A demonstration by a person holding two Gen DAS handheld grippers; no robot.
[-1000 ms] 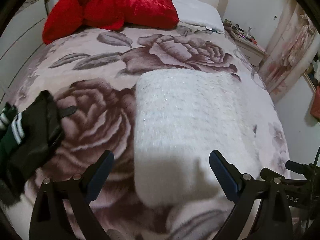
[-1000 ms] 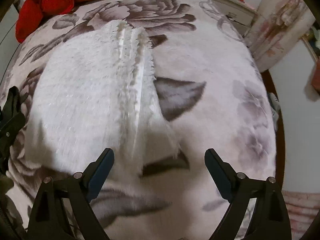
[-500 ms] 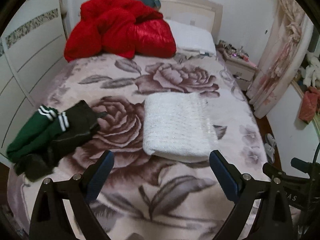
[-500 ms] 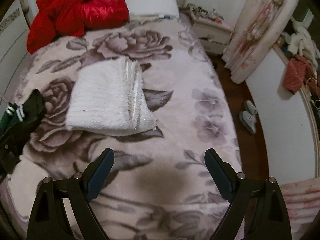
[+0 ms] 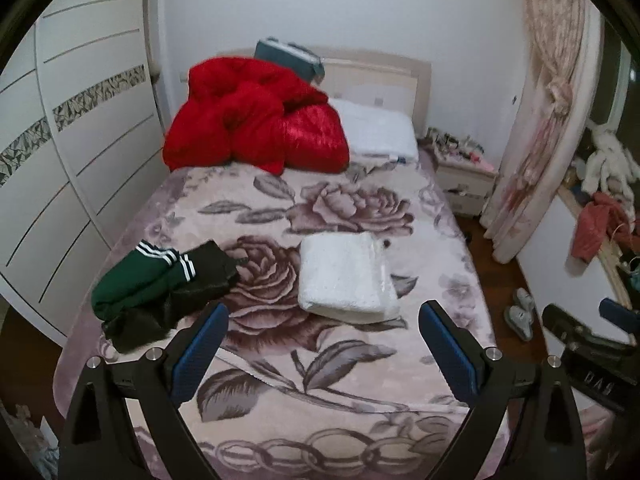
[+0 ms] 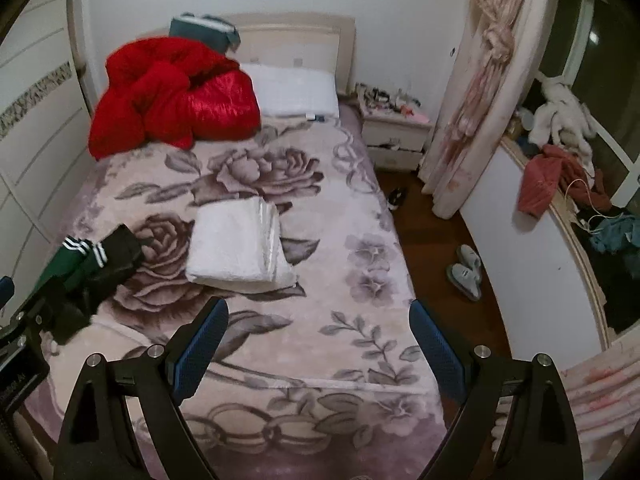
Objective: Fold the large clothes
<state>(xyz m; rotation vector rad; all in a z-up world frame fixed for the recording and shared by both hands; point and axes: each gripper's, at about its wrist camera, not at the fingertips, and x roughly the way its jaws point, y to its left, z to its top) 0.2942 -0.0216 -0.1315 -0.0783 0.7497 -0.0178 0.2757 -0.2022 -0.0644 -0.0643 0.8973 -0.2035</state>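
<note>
A white fluffy garment [image 5: 344,274] lies folded in a neat rectangle in the middle of the bed; it also shows in the right wrist view [image 6: 236,248]. A crumpled green and black garment with white stripes [image 5: 160,284] lies at the bed's left edge, and shows in the right wrist view [image 6: 92,268]. My left gripper [image 5: 322,340] is open and empty, held high above the foot of the bed. My right gripper [image 6: 316,338] is open and empty too, well back from both garments.
The bed has a rose-patterned blanket [image 5: 320,360]. A red quilt [image 5: 252,120] and a white pillow [image 5: 376,132] lie at the head. A wardrobe [image 5: 60,140] stands left. A nightstand [image 6: 396,132], a curtain [image 6: 472,100] and slippers [image 6: 466,270] are on the right.
Both grippers have pulled up and back from the folded white garment, from right over it to above the foot of the bed. The garment has stayed in place.
</note>
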